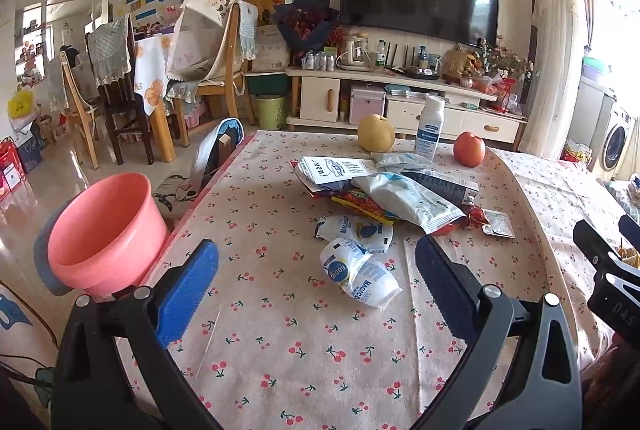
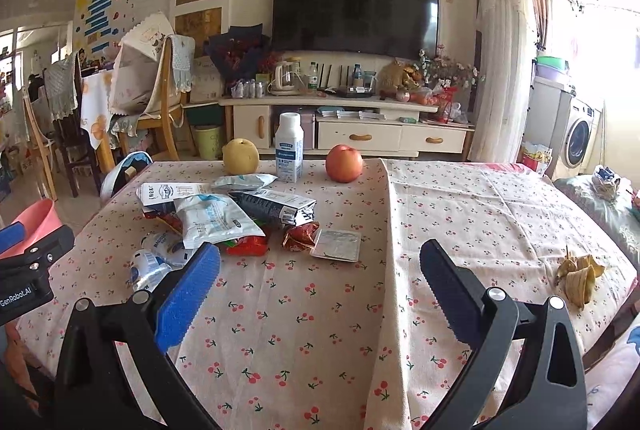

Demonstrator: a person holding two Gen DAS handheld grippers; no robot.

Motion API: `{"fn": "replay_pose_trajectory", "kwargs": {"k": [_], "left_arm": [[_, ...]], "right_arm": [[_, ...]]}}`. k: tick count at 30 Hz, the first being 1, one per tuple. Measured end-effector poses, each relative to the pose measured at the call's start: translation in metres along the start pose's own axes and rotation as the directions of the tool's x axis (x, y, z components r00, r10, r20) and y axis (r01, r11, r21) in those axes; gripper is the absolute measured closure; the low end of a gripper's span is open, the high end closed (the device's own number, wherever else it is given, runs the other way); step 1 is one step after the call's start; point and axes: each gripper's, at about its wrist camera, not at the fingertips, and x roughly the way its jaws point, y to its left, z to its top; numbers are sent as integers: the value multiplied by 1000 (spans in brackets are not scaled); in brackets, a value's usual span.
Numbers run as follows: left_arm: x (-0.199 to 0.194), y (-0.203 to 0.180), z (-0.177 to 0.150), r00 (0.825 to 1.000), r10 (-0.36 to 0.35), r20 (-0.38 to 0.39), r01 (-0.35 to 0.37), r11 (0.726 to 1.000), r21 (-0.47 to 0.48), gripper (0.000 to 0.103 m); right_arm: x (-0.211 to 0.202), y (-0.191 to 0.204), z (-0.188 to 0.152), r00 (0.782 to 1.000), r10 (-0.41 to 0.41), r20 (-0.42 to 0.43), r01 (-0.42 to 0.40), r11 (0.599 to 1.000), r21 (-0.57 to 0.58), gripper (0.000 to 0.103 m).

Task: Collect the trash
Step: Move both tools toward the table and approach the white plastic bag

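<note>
A heap of wrappers [image 1: 396, 190] [image 2: 224, 210] lies on the cherry-print tablecloth [image 1: 280, 330] [image 2: 300, 310]. Two crumpled white milk pouches [image 1: 358, 272] [image 2: 154, 258] lie nearest me, and a silver foil blister [image 1: 498, 224] [image 2: 336, 245] rests to the right of the heap. A banana peel [image 2: 578, 276] sits near the table's right edge. A pink bin [image 1: 102, 230] [image 2: 34, 226] stands off the table's left edge. My left gripper [image 1: 316, 266] hangs open just short of the pouches. Open and holding nothing, my right gripper [image 2: 320, 270] hovers over bare cloth.
At the table's far edge stand a yellow pear [image 1: 376, 133] [image 2: 240, 156], a white bottle [image 1: 430, 128] [image 2: 289, 148] and a red apple [image 1: 469, 149] [image 2: 344, 163]. Beyond are a TV cabinet [image 2: 344, 126], dining chairs [image 1: 216, 70] and a washing machine [image 2: 578, 142].
</note>
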Motion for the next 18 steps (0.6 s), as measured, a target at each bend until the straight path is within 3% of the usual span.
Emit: {"fn": "replay_pose_trajectory", "kwargs": {"k": [18], "left_arm": [[-8, -2, -7, 1000, 11, 14, -11, 1000, -3, 4]], "right_arm": [[-10, -3, -2, 999, 8, 31, -8, 1000, 7, 4]]}}
